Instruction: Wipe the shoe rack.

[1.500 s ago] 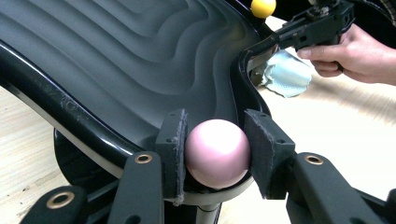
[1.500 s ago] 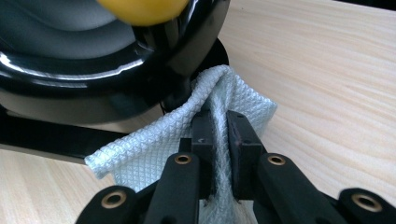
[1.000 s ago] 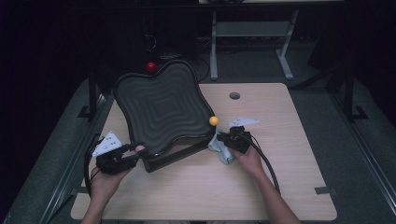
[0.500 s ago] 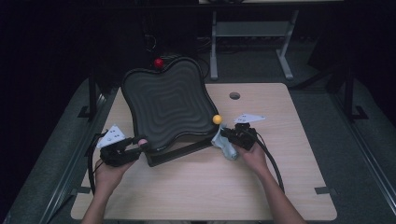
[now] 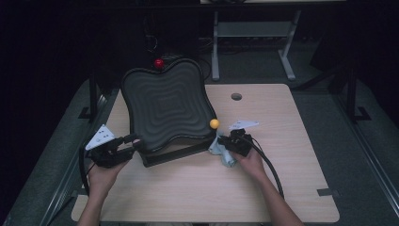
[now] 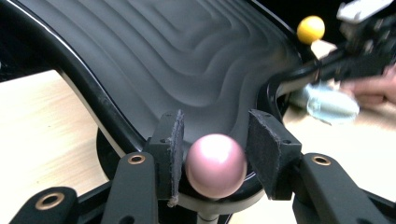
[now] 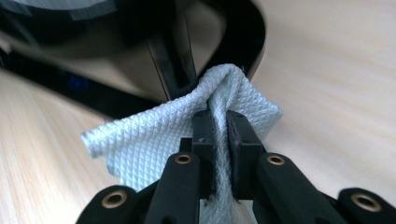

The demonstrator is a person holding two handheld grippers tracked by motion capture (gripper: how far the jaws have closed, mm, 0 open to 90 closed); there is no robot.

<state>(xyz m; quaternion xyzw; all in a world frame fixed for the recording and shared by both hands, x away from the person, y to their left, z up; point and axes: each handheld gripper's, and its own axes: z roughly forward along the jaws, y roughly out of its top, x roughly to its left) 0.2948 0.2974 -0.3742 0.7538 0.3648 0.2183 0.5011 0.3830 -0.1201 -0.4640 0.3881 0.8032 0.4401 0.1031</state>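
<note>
A black tray with wavy ridges stands tilted on a stand on the table. It carries ball knobs at its rim: red at the far edge, yellow at the right, pink at the near left corner. My left gripper straddles the pink knob; its jaws have just been opening, and the pads sit beside the ball with no squeeze. In the high view my left gripper is at that corner. My right gripper is shut on a pale blue cloth at the tray's right corner.
The wooden table has a round cable hole at the back. A black base bar lies under the tray's front. A metal frame stands behind the table, and cables trail from both grippers toward the person.
The tray has tipped a little, so the red knob sits slightly farther right and back. Both hands have stayed almost in place.
</note>
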